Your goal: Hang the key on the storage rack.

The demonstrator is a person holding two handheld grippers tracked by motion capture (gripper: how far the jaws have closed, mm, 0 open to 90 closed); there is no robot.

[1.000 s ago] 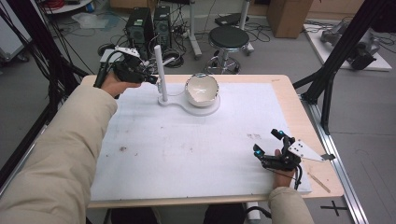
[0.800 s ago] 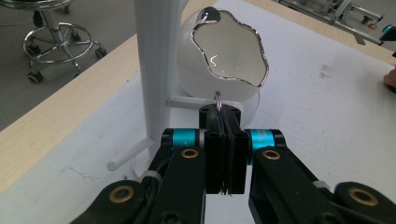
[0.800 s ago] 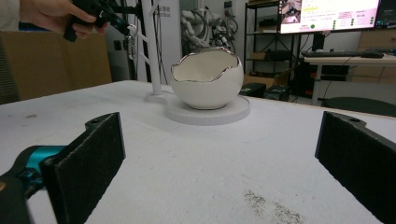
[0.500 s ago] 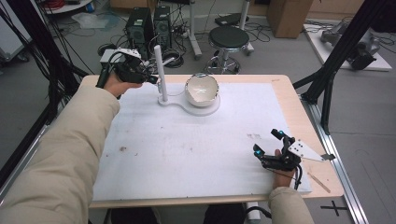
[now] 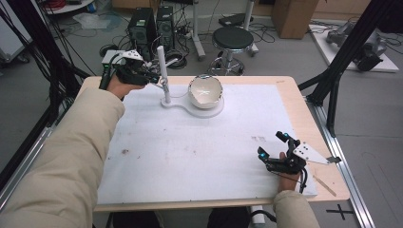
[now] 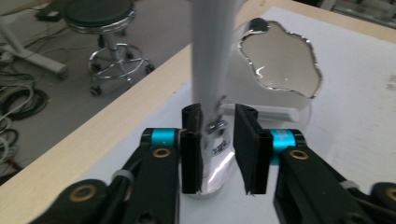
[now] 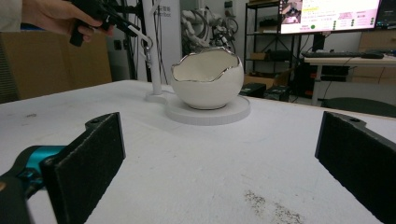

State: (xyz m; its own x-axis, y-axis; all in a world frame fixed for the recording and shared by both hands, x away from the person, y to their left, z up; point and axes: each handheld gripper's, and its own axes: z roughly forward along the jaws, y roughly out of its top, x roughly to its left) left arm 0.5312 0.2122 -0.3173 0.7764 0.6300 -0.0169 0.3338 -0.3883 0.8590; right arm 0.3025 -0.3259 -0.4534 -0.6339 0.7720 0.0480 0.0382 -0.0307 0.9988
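Left gripper view: the left claw (image 6: 217,149) is set apart astride the white post (image 6: 212,70), beside the eggshell bowl (image 5: 205,91) at the counter's (image 5: 304,118) far edge, not yet clamped. The right claw (image 5: 271,147) is held wide open near the front edge.

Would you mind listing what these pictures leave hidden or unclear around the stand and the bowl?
- Left gripper view: the post top is cut off by the upper edge; whether the pads touch it is unclear.
- Right gripper view: the bowl floor hides behind its own wall.
- High view: the clip on the post is too small.
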